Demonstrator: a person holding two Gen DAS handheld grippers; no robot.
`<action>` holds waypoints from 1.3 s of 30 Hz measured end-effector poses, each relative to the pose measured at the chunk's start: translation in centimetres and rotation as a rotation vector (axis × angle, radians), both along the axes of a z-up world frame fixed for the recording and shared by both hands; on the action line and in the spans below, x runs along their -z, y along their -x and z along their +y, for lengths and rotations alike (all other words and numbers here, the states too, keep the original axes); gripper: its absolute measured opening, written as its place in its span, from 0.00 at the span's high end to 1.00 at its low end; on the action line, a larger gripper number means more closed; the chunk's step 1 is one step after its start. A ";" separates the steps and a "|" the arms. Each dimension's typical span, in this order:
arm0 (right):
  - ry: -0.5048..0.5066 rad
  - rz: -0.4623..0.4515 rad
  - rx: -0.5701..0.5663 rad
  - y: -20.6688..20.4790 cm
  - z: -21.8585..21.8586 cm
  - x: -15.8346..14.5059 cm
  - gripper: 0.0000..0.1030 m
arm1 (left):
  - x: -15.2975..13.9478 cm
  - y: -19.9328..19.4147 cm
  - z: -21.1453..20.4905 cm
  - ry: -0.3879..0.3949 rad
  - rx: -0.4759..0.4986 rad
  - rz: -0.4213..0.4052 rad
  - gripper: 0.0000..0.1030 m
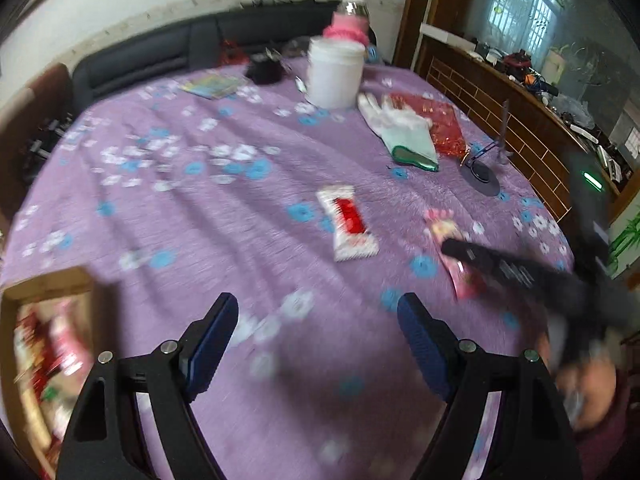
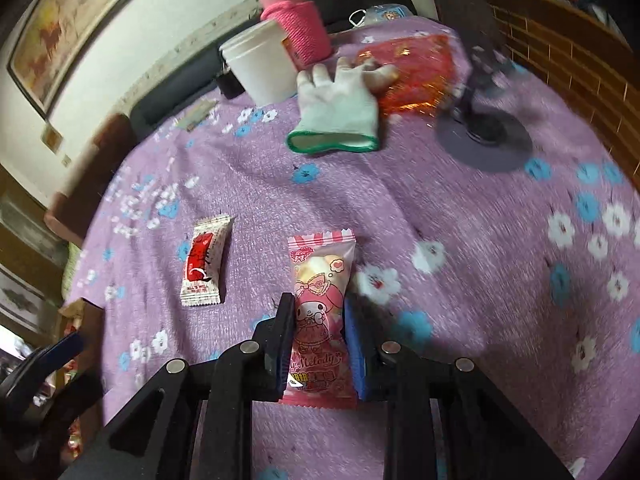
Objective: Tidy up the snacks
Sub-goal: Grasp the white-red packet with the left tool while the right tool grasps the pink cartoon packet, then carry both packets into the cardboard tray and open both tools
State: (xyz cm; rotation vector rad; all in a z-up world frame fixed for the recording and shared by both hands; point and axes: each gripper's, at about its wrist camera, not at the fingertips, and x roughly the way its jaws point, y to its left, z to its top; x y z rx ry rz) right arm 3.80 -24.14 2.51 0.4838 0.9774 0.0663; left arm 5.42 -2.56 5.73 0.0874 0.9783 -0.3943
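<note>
**Snack Sorting: Partly Complete, Two Packets Left on the Tabletop**

1. Collection box. At the far left edge of the tabletop [image 1: 240, 200] stands a wooden box [image 1: 44, 284]. It already holds several red and pink wrapped items, blurred in the left wrist view and not identifiable one by one. Judged from this, part of the sorting is done.

2. Left gripper. The left gripper [image 1: 318, 334] hovers over bare purple cloth just right of the box. Its fingers stand wide apart and hold nothing. It is free to take the next item.

3. Red-and-white packet. The red-and-white packet [image 2: 204, 262] lies flat on the cloth, near the middle of the tabletop, between the box and the pink packet. Nothing touches it. This item is still to be collected.

4. Pink packet. The pink packet [image 2: 320, 320] lies lengthwise on the cloth, just right of the red-and-white packet and apart from it. The right gripper [image 2: 320, 318] straddles it, and its fingers are closed against both long edges. The packet appears to rest on the cloth, so the grasp is made but the lift is not yet done.

5. Non-task items. Beyond the packets lie a white glove [image 2: 340, 108], a white tub [image 2: 260, 68], a pink-sleeved jar [image 2: 296, 28] and a red foil bag [image 2: 416, 72]. Whether the foil bag belongs with the snacks cannot be determined.

6. Remaining work, as judged: carry the pink packet to the box, then collect the red-and-white packet.
</note>
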 end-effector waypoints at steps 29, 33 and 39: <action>0.039 -0.156 -0.048 0.9 1.3 -1.9 0.75 | -2.0 2.3 3.1 0.131 -0.074 -0.040 0.76; 0.059 -0.171 -0.074 1.2 2.5 -2.0 0.75 | -2.8 5.4 8.3 0.205 -0.163 -0.041 0.76; 0.095 -0.168 -0.129 1.8 5.0 -1.5 0.75 | -3.1 9.9 18.3 0.188 -0.371 -0.108 0.76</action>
